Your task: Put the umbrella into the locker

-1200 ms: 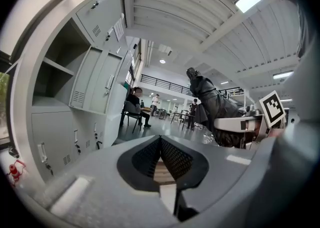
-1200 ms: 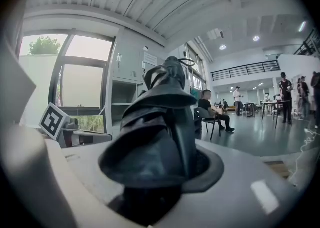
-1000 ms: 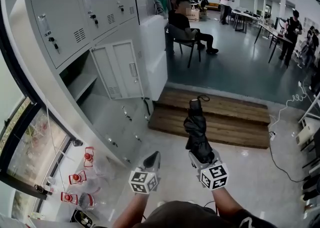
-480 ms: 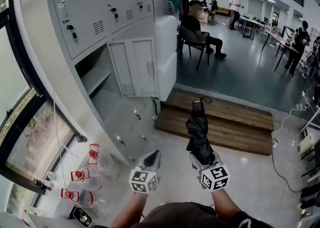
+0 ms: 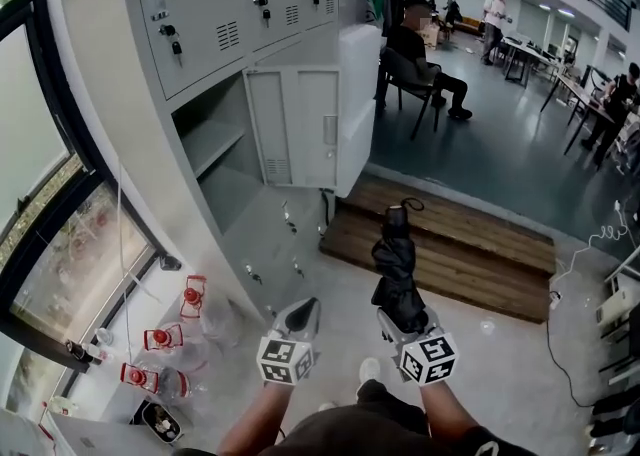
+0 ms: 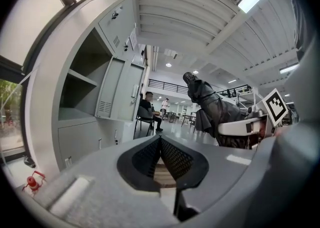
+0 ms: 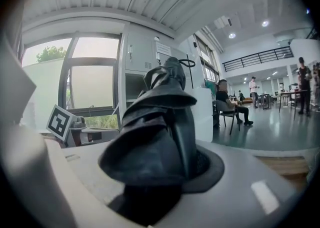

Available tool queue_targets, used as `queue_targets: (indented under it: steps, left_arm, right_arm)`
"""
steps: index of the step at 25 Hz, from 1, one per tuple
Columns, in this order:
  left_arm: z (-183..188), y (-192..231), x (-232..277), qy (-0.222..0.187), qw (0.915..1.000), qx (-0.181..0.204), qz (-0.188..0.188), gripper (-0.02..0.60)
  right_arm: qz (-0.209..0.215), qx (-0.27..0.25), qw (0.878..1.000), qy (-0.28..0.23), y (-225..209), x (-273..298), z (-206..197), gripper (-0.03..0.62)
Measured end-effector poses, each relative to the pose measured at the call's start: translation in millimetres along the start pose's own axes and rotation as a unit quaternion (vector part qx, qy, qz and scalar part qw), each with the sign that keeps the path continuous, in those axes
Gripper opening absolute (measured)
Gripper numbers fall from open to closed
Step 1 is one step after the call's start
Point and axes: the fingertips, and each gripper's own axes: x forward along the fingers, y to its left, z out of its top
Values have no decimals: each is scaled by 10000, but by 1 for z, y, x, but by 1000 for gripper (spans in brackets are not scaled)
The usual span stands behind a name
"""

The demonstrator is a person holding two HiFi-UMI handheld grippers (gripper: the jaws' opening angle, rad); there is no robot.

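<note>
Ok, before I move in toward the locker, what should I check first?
1. Grip: right gripper clamped on the umbrella: ok.
2. Umbrella folded up: ok.
3. Locker door swung open: ok.
4. Open compartment: nothing seen on its shelf, but the back is hidden: cannot tell.
5. Left gripper free, jaws together with nothing between: ok.
6. Umbrella fits under the shelf: cannot tell.
</note>
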Motion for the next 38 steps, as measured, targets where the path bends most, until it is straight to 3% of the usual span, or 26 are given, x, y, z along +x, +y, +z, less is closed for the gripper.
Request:
queue_targets:
  steps: [9,23,38]
  left_arm:
    - [-1,18,29,45,9997,23,253,5]
    - [8,65,123,315,9955,158,878,5]
    - [21,116,157,362,9790,332,1977,5]
  right_arm:
    - [381,-88,9992,42,-17,44,3,242]
    - [1120,-431,9925,248,-77,148,16,242]
    - [2376,-701,9678,439,-80,230,17,242]
